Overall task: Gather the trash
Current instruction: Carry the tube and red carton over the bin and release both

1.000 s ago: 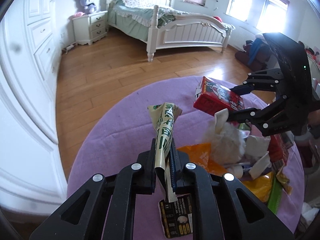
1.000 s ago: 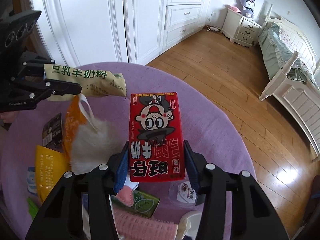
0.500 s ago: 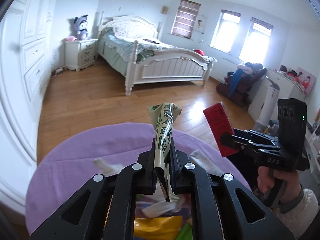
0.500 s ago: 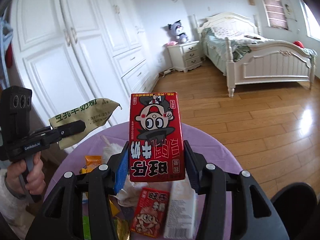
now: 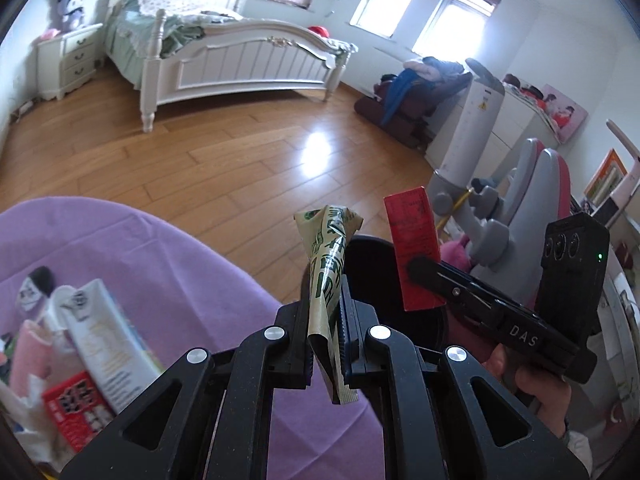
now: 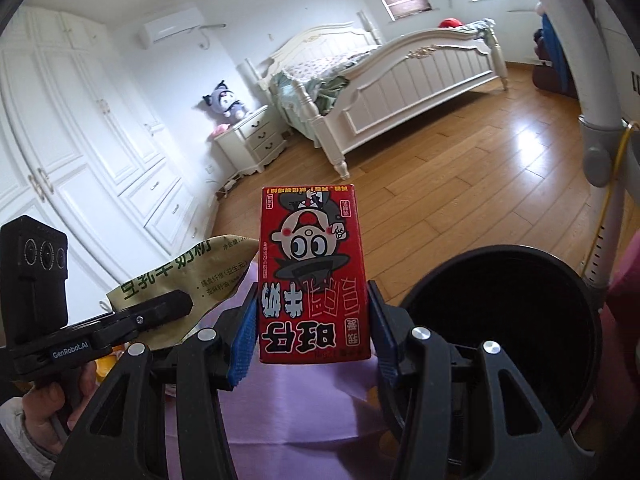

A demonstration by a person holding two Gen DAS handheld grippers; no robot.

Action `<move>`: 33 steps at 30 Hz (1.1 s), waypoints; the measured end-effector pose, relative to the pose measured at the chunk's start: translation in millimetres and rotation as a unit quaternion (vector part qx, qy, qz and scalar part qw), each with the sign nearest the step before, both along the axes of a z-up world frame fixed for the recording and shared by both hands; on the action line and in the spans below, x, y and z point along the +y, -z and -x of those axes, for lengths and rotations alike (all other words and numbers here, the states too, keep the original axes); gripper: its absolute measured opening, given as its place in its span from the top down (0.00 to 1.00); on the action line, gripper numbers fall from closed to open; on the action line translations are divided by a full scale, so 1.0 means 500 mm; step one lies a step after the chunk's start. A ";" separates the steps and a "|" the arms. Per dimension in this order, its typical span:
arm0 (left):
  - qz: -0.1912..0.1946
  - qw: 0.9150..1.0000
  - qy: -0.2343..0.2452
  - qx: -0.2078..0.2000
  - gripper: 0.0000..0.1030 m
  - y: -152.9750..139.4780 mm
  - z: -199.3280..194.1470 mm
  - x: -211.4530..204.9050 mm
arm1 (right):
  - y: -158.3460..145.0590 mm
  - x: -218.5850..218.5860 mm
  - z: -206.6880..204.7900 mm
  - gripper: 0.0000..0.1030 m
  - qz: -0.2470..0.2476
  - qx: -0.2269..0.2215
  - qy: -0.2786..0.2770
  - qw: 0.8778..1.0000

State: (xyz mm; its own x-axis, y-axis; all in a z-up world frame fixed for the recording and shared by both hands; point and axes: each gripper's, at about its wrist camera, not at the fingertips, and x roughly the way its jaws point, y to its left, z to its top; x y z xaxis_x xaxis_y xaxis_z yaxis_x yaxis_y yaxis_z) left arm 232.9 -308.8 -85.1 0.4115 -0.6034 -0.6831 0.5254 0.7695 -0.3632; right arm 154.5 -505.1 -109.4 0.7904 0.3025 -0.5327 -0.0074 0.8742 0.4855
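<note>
1. Two pieces of trash are held up in the air, one in each gripper, near a black bin (image 6: 500, 320) that stands just past the edge of the purple-covered table (image 5: 120, 248).
2. Clenched on a crumpled olive-green wrapper (image 5: 328, 276), the left gripper (image 5: 325, 332) pinches it low down; the wrapper stands upright, twisted, printed with dark green characters, its torn top flaring open.
3. Grasping a red carton (image 6: 313, 276), the right gripper (image 6: 312, 332) presses its blue pads against both narrow sides. The carton is upside down, showing a round-eyed cartoon face and bold black characters.
4. From the left wrist view the red carton (image 5: 412, 252) hangs over the bin's dark mouth.
5. More litter lies on the table: a white pouch (image 5: 104, 336) and a small red pack (image 5: 76, 412).
</note>
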 end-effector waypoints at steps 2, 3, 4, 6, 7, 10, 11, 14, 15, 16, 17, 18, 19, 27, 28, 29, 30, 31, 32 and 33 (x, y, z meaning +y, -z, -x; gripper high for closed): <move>-0.009 1.000 0.011 0.007 0.89 0.012 -0.004 -0.045 | 0.022 -0.028 0.001 0.52 -0.008 0.009 0.017 1.000; -0.015 1.000 0.018 0.008 0.89 0.020 -0.007 -0.068 | 0.033 -0.042 0.002 0.52 -0.012 0.014 0.025 1.000; -0.022 0.999 0.022 0.007 0.89 0.028 -0.009 -0.089 | 0.045 -0.054 0.002 0.52 -0.016 0.018 0.031 0.999; -0.029 0.999 0.033 0.016 0.89 0.046 -0.011 -0.128 | 0.066 -0.076 0.000 0.52 -0.020 0.028 0.041 0.999; -0.031 0.999 0.036 0.022 0.89 0.057 -0.013 -0.143 | 0.077 -0.086 -0.001 0.52 -0.022 0.034 0.046 0.998; -0.042 0.997 0.044 0.039 0.89 0.089 -0.020 -0.194 | 0.109 -0.111 -0.001 0.52 -0.026 0.050 0.057 0.997; -0.044 0.997 0.046 0.045 0.89 0.099 -0.022 -0.207 | 0.118 -0.121 0.002 0.52 -0.027 0.054 0.060 0.996; -0.050 0.995 0.056 0.061 0.89 0.123 -0.025 -0.240 | 0.141 -0.142 0.004 0.52 -0.031 0.063 0.067 0.995; -0.055 0.995 0.059 0.062 0.89 0.128 -0.025 -0.252 | 0.148 -0.148 0.004 0.52 -0.034 0.066 0.069 0.995; -0.059 0.994 0.061 0.063 0.89 0.133 -0.025 -0.263 | 0.154 -0.157 0.007 0.52 -0.035 0.068 0.071 0.995; -0.061 0.994 0.063 0.066 0.89 0.138 -0.025 -0.272 | 0.160 -0.168 0.016 0.52 -0.036 0.069 0.073 0.994; -0.063 0.994 0.064 0.069 0.89 0.143 -0.026 -0.277 | 0.163 -0.175 0.019 0.52 -0.038 0.070 0.074 0.994; -0.065 0.993 0.064 0.071 0.89 0.147 -0.027 -0.281 | 0.166 -0.180 0.024 0.52 -0.040 0.071 0.075 0.994; -0.077 0.991 0.066 0.083 0.89 0.174 -0.033 -0.307 | 0.182 -0.197 0.024 0.52 -0.046 0.082 0.077 0.993; -0.078 0.991 0.067 0.085 0.89 0.176 -0.033 -0.307 | 0.183 -0.199 0.023 0.52 -0.046 0.084 0.078 0.992; -0.079 0.991 0.068 0.086 0.89 0.178 -0.034 -0.310 | 0.185 -0.201 0.024 0.52 -0.047 0.085 0.079 0.992; -0.079 0.991 0.069 0.086 0.89 0.179 -0.034 -0.314 | 0.186 -0.204 0.025 0.52 -0.048 0.086 0.080 0.992; -0.079 0.991 0.071 0.086 0.89 0.179 -0.033 -0.318 | 0.187 -0.206 0.026 0.52 -0.048 0.087 0.081 0.992; -0.081 0.990 0.072 0.086 0.89 0.180 -0.033 -0.321 | 0.187 -0.207 0.027 0.51 -0.049 0.088 0.081 0.992; -0.085 0.990 0.071 0.083 0.89 0.180 -0.032 -0.324 | 0.188 -0.209 0.028 0.50 -0.050 0.089 0.082 0.991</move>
